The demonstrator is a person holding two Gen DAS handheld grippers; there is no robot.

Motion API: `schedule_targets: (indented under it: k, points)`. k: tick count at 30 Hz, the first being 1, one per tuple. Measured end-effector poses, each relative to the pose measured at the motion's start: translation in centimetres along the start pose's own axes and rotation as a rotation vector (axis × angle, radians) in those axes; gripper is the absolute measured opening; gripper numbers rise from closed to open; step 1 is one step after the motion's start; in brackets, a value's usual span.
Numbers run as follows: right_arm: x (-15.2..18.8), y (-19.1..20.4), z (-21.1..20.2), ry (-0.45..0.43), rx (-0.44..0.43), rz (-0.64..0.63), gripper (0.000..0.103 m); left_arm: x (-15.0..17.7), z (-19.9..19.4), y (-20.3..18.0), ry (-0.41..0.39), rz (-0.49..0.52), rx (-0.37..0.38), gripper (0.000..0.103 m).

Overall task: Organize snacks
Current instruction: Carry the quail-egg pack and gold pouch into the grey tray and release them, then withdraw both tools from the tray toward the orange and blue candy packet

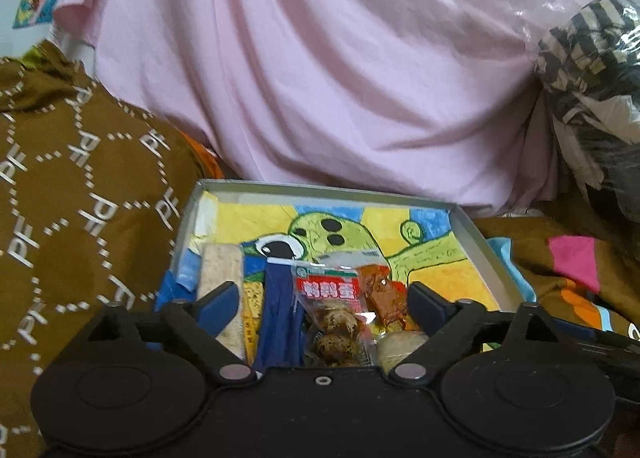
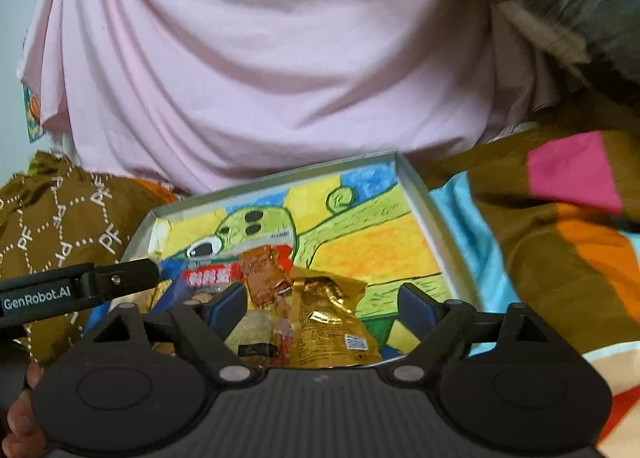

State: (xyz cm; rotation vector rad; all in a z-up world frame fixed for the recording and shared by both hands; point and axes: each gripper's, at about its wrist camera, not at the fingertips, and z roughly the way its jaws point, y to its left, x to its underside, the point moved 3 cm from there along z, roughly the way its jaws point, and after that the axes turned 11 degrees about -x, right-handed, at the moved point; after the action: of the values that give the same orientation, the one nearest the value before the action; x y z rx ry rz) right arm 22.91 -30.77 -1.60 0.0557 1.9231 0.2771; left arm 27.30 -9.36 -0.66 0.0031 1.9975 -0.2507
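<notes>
Snack packets lie gathered at the near end of a shallow grey box, its floor lined with a bright crayon drawing of a green creature, so the far half of the drawing stays bare, apparently room for more. In the left wrist view a pale wafer bar lies along the box's left wall, beside it a dark blue packet, then a red-labelled clear pouch of brown balls and a reddish-brown meat snack; the long packets run roughly parallel, which reads as deliberate sorting. In the right wrist view a gold foil packet lies nearest that camera, overlapping its neighbours. The left gripper and the right gripper both hang over this cluster with fingers spread wide and nothing pinched between them; the packets sit loose beneath. The box rests on a brown patterned blanket, with a pink sheet heaped behind it.
</notes>
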Motion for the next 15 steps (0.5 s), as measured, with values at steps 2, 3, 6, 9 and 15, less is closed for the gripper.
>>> schedule_targets:
  k: [2, 3, 6, 9, 15]
  points:
    - [-0.2, 0.1, -1.3, -0.022, 0.002, -0.005, 0.093, -0.3, -1.2, 0.1, -0.016, -0.001, -0.013, 0.101]
    - [-0.3, 0.3, -2.0, -0.034, 0.000, -0.013, 0.095, -0.4, -1.7, 0.1, -0.022, 0.000, -0.017, 0.101]
    - [-0.7, 0.8, -4.0, -0.077, 0.006, -0.041, 0.101, -0.7, -3.5, 0.3, -0.034, 0.001, -0.028, 0.102]
    - [-0.9, 1.4, -6.1, -0.121, 0.012, -0.051, 0.103, -0.7, -5.3, 0.7, -0.044, -0.009, -0.042, 0.102]
    - [-0.6, 2.4, -9.6, -0.159, 0.016, -0.061, 0.103, -0.2, -8.6, 1.0, -0.049, -0.031, -0.059, 0.102]
